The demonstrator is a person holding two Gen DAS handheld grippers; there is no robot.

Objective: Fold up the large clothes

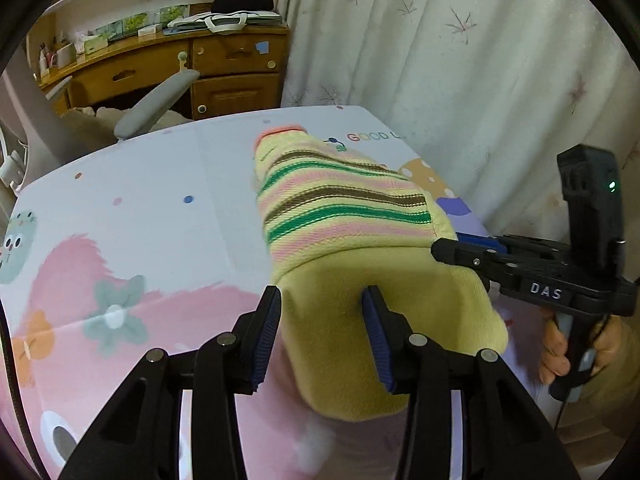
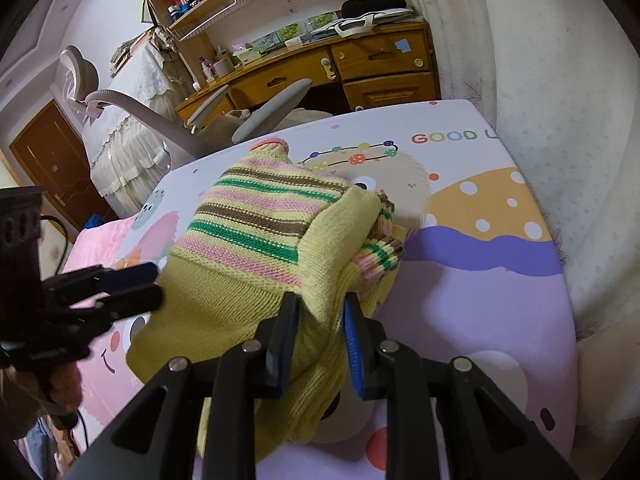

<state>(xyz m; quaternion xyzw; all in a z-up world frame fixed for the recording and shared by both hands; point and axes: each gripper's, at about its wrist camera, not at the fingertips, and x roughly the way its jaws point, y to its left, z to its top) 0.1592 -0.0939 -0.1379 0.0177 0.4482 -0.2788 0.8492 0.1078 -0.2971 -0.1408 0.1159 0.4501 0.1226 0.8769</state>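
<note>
**Striped sweater bunched on the play mat, a gripper at each side**

A yellow knitted sweater with pink, green and brown stripes [image 1: 340,216] lies folded into a thick bundle on the pastel cartoon-printed mat [image 1: 140,208], its orange-trimmed cuff end pointing toward the wooden desk with drawers [image 1: 224,64] at the far edge of the room.

The left gripper [image 1: 322,304] has its blue-padded fingers spread wide, with the plain yellow hem of the sweater lying between them; the pads stand apart from each other and do not pinch the cloth.

The right gripper [image 2: 322,312] comes in from the other side, its jaws narrowed around a gathered fold of the yellow knit, which fills the gap between the pads and drapes down beneath them.

A grey-armed office chair [image 2: 272,108] stands beside the mat, and a white patterned curtain [image 1: 460,40] hangs along the right.
</note>
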